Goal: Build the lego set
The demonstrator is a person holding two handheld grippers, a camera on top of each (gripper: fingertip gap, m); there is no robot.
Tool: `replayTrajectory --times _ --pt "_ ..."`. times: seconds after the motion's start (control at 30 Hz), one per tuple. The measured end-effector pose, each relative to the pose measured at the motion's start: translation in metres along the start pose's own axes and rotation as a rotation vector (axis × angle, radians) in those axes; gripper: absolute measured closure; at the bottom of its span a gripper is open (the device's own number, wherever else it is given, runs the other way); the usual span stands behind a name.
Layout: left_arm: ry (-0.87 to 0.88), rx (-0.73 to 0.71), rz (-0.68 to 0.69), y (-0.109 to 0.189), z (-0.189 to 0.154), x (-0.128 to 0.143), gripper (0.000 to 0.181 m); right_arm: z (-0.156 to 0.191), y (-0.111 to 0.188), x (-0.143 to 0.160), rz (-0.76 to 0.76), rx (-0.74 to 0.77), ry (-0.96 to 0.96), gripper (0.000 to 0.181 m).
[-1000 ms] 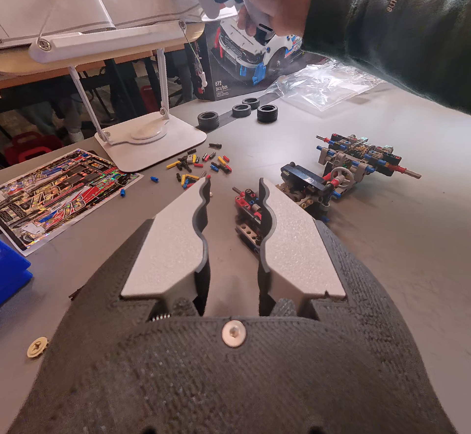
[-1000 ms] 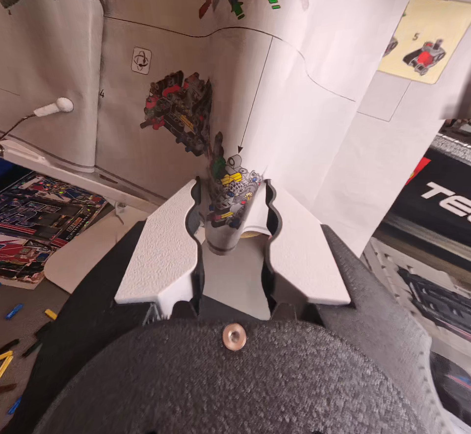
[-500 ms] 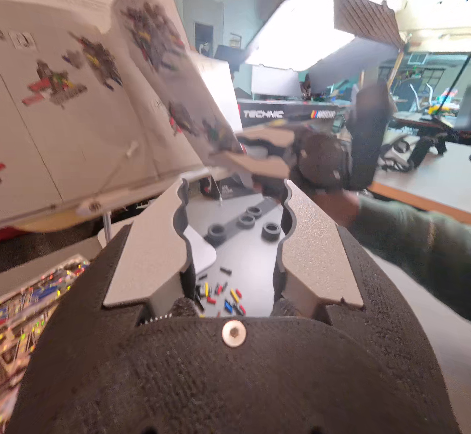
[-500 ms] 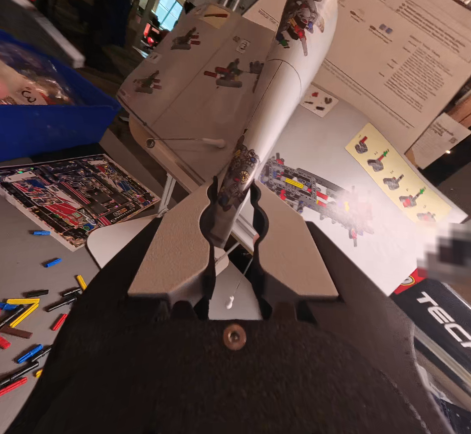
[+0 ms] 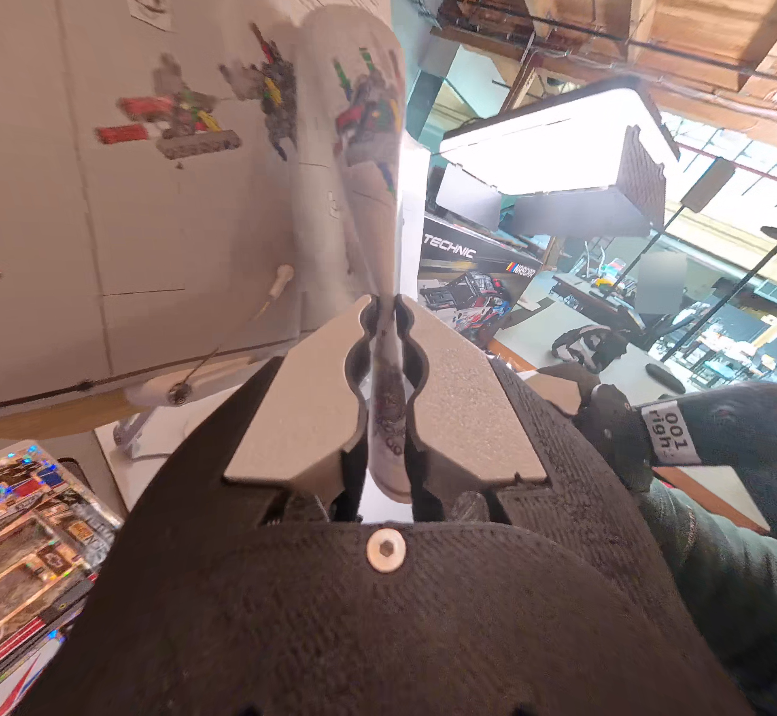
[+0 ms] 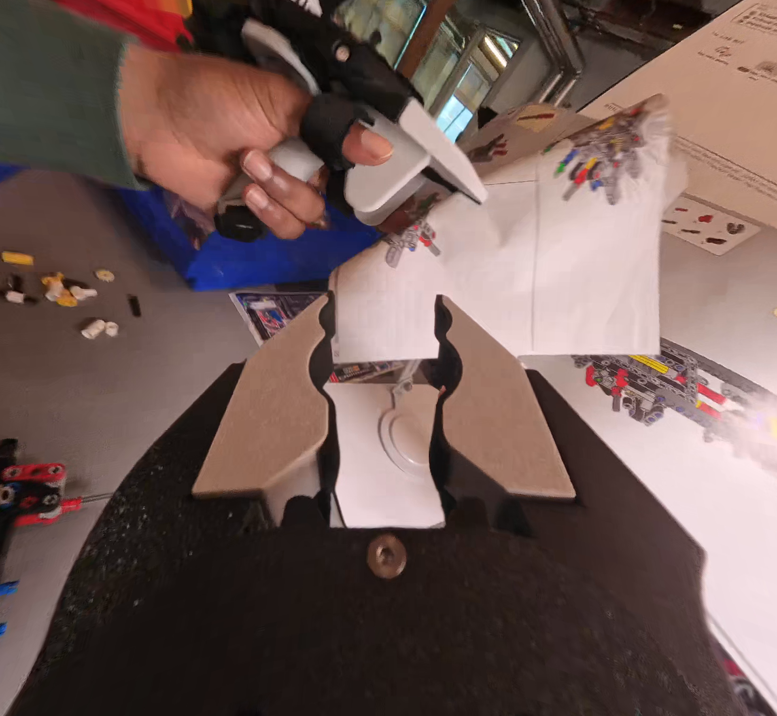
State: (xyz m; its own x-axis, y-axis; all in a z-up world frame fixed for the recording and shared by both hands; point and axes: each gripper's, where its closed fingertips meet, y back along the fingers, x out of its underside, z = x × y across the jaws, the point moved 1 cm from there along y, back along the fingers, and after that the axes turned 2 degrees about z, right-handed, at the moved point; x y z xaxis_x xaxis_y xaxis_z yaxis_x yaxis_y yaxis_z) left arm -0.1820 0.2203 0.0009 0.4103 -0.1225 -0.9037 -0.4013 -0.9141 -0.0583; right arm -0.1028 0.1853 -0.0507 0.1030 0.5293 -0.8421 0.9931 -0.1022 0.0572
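My left gripper (image 5: 383, 307) is shut on a curled page (image 5: 361, 158) of the instruction booklet (image 5: 126, 191), which stands open on a white stand (image 5: 147, 395). In the right wrist view a hand holds the left gripper (image 6: 475, 195), which pinches that page (image 6: 546, 275) at its upper left corner. My right gripper (image 6: 383, 309) is open and empty, just in front of the page's lower edge and above the stand's base (image 6: 399, 443). A red and black lego sub-assembly (image 6: 29, 490) lies on the grey table at the left edge.
A blue bin (image 6: 273, 258) stands behind the left hand. Loose small pieces (image 6: 63, 288) lie on the table at the left. A sticker sheet (image 6: 273, 313) lies beside the stand. The black lego box (image 5: 475, 275) stands behind the booklet. Some 9 cm of space lies between my two pairs of fingers.
My left gripper rose from the table to the booklet and shut on the page. My right gripper let go of that page, opened and drew back.
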Motion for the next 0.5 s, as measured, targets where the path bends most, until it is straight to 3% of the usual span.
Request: replayTrajectory --times 0.13,0.2,0.3,0.33,0.4,0.5 --pt "0.054 0.008 -0.029 0.021 0.023 -0.008 0.175 -0.042 0.017 -0.007 -0.103 0.085 -0.251 0.130" --pt "0.090 0.037 -0.042 0.026 0.026 -0.009 0.174 -0.062 0.010 0.007 -0.069 0.103 -0.399 0.115" --pt "0.126 0.082 -0.062 0.031 0.024 -0.010 0.173 -0.062 -0.017 0.017 -0.037 -0.026 -0.674 0.094" --pt "0.129 0.087 -0.060 0.032 0.024 -0.009 0.173 -0.057 -0.025 0.013 -0.055 -0.080 -0.727 0.099" --pt "0.109 0.094 -0.045 0.035 0.021 -0.007 0.166 -0.045 -0.034 -0.012 -0.137 -0.171 -0.725 0.134" --pt "-0.002 0.135 -0.026 0.049 0.006 -0.007 0.134 -0.031 -0.049 -0.047 -0.178 -0.184 -0.598 0.154"
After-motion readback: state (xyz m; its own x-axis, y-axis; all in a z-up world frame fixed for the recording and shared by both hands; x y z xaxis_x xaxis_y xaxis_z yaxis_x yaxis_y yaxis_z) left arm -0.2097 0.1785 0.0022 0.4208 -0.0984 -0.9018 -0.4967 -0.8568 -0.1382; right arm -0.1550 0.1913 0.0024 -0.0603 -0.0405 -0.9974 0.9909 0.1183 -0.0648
